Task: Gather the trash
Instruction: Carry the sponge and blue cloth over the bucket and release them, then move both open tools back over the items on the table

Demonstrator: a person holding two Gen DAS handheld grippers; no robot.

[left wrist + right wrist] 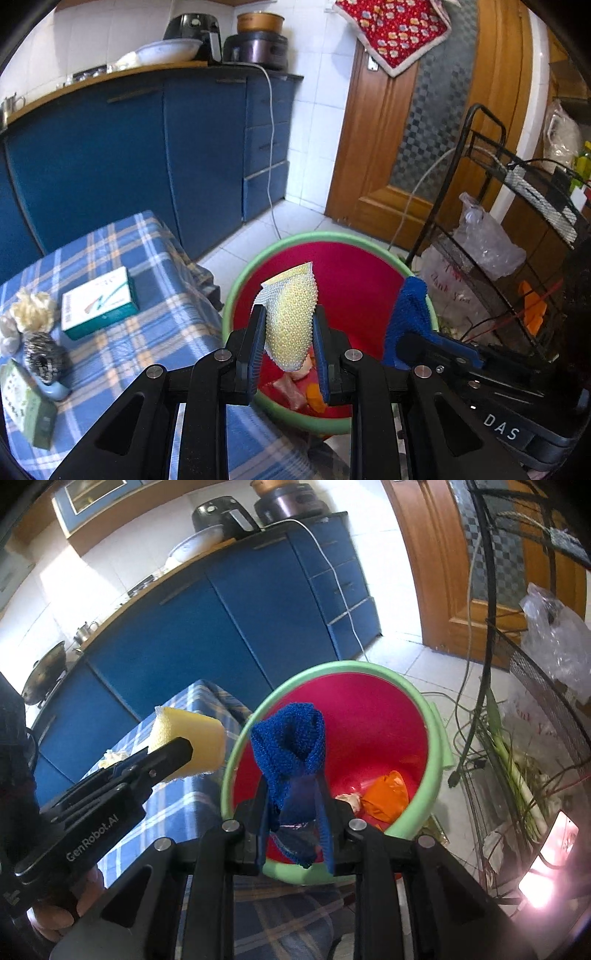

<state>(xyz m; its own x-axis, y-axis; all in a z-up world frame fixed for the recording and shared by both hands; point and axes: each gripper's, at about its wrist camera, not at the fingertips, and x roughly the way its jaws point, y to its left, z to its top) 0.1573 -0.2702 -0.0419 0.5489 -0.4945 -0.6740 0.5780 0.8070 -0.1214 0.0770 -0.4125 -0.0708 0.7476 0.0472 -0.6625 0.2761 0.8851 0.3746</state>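
Note:
My left gripper [289, 317] is shut on a yellow sponge with a silvery mesh face [291, 321] and holds it over the red bucket with a green rim [354, 273]. It also shows in the right wrist view as a yellow sponge [188, 742] beside the bucket [369, 716]. My right gripper [291, 794] is shut on a blue knitted cloth [290, 746] above the bucket's near rim; the cloth also shows in the left wrist view [406, 317]. Orange and pink scraps [384, 797] lie in the bucket's bottom.
A table with a blue plaid cloth [122, 332] holds a white and teal box [98, 302], a steel scourer [44, 354], a pale fibre ball [33, 310] and a green packet [26, 410]. Blue cabinets [129, 158] stand behind. A black wire rack [517, 221] stands at right.

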